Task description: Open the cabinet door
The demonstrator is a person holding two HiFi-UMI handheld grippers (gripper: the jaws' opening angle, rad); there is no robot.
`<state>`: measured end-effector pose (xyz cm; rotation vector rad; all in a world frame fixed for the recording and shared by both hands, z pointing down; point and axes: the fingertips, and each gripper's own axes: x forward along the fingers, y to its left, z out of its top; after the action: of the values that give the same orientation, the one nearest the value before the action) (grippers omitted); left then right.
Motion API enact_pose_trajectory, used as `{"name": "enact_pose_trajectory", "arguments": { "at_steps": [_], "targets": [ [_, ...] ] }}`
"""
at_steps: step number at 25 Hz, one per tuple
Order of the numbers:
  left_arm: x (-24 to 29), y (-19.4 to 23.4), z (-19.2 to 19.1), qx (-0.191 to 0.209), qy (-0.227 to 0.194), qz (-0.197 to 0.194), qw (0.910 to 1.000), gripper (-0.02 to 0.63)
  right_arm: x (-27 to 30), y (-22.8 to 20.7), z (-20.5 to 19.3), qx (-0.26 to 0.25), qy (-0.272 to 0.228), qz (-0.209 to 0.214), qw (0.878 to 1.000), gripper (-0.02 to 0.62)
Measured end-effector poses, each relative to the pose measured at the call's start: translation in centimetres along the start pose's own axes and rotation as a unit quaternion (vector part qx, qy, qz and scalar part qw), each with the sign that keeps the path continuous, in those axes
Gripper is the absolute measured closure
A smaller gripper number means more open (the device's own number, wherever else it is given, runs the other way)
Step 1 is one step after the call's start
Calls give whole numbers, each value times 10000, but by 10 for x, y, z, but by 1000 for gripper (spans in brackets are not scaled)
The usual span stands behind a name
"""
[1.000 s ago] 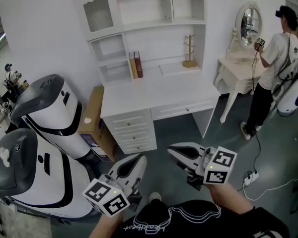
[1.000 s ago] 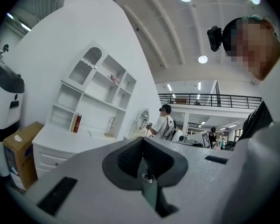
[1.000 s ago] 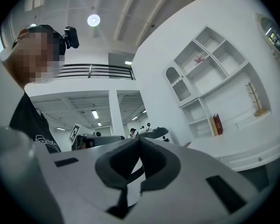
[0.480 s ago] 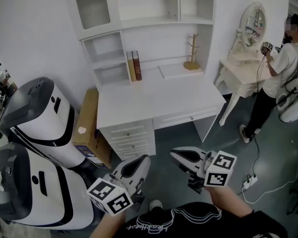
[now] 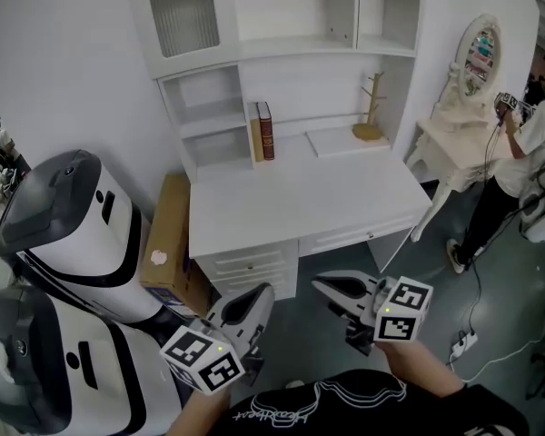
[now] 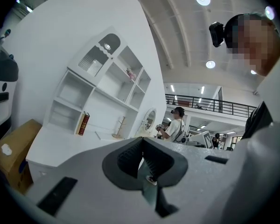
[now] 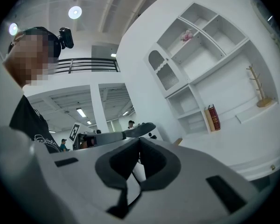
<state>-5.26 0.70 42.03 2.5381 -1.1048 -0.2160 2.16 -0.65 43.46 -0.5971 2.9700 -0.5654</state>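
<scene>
A: Since the cabinet door (image 5: 183, 16) is shut flat in its frame, nothing of the task is done yet, right?

B: Right, all of it is left. The door is the ribbed-glass one at the top left of the white hutch, far side of the desk (image 5: 300, 198). Both tools are near the person's body and well apart from it.

A: Tool state?

B: The left tool (image 5: 259, 291) has its jaws closed together with nothing between them. The right tool (image 5: 320, 284) is the same: jaws together and empty. Both point roughly level toward the desk.

A: So what's left?

B: My guess: get up to the door, find its edge or knob, pull it outward. I can't make out a knob from here.

A: Containers?

B: Can't tell what's behind the ribbed glass. The open shelves are mostly bare. There's a small pink thing (image 7: 186, 34) on the top shelf, and two books (image 5: 263, 130) stand upright in the recess above the desk. A wooden stand (image 5: 371, 107) sits to their right. The drawers (image 5: 250, 263) under the desk are shut, contents hidden.

A: And the floor?

B: A cardboard box (image 5: 168, 234) is left of the desk, closed, with a small white thing on its lid.
</scene>
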Motion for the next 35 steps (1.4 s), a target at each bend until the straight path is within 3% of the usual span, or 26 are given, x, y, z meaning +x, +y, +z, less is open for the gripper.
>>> {"name": "enact_pose_trajectory", "arguments": {
  "at_steps": [11, 20, 30, 35],
  "targets": [
    [1, 13, 10, 149, -58, -172, 9997, 603, 11, -5, 7, -129, -107, -144, 9998, 591],
    [20, 22, 16, 297, -30, -122, 9995, 603, 21, -21, 22, -206, -241, 37, 9995, 591],
    [71, 77, 35, 269, -74, 164, 9995, 603, 62, -94, 52, -88, -258, 295, 9992, 591],
    [114, 106, 50, 461, -22, 210, 9987, 603, 82, -145, 74, -48, -262, 370, 9990, 591]
  ]
}}
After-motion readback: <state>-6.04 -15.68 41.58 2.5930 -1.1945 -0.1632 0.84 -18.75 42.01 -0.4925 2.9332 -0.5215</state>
